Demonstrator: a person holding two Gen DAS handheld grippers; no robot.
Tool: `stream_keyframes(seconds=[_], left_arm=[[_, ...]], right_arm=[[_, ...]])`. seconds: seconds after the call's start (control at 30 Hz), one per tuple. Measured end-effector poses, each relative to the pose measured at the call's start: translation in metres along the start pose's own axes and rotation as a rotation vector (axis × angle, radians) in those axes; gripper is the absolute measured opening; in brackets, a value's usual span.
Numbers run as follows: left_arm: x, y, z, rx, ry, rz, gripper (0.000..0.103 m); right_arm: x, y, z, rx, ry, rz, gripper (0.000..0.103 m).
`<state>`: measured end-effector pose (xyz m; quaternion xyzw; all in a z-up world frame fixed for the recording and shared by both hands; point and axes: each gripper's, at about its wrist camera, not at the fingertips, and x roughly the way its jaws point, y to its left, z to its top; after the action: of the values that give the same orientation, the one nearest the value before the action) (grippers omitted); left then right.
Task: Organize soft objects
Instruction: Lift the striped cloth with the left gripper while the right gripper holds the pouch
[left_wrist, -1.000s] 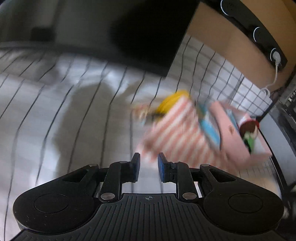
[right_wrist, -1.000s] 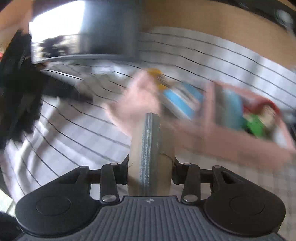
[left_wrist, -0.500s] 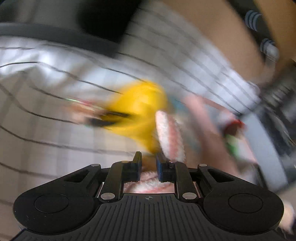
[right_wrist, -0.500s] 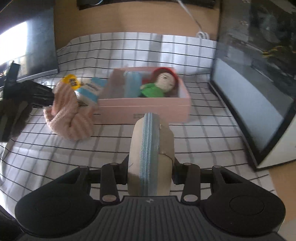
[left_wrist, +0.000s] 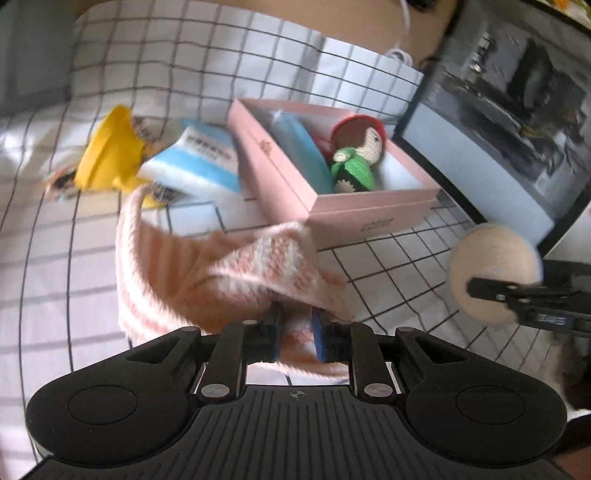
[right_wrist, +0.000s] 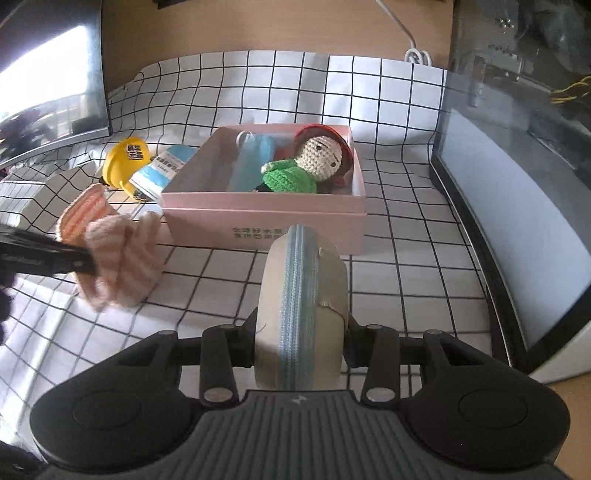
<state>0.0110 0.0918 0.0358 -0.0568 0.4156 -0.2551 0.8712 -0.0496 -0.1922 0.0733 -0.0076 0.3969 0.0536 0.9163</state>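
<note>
Tabletop (right_wrist: 388, 229) under white grid cloth, dark monitor at left rear, glass-fronted case along right edge. Pink box (right_wrist: 266, 218) mid-cloth, open, already holding crochet doll (right_wrist: 314, 162) and blue pouch (right_wrist: 255, 162). Yellow packet (right_wrist: 125, 162) and blue-white pack (right_wrist: 159, 173) lying just beside box's left wall, not yet stowed. Left tool (left_wrist: 295, 332) now clenched on pink striped knit cloth (left_wrist: 221, 266), fabric bunched and lifted off the cloth; a second ago jaws were empty and the knit lay flat by the box, so pickup done. Right tool (right_wrist: 299, 332) still clamped on round beige zip pouch (right_wrist: 303, 306), now squared up in front of box. Judgement: both items staged, drop into box next. Risk: knit snagging box wall.
</note>
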Motion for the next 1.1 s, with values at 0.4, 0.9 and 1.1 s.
stream_keyframes(seconds=[0.4, 0.9, 1.1], left_arm=[[-0.078, 0.025, 0.042, -0.11, -0.209, 0.107, 0.019], [0.016, -0.008, 0.015, -0.004, 0.104, -0.068, 0.026], [0.014, -0.023, 0.006, 0.051, 0.113, -0.078, 0.044]], right_arm=[[0.027, -0.015, 0.0, -0.041, 0.005, 0.04, 0.041], [0.036, -0.013, -0.018, -0.035, 0.059, 0.037, 0.042], [0.035, -0.01, -0.019, -0.038, 0.057, 0.025, 0.042]])
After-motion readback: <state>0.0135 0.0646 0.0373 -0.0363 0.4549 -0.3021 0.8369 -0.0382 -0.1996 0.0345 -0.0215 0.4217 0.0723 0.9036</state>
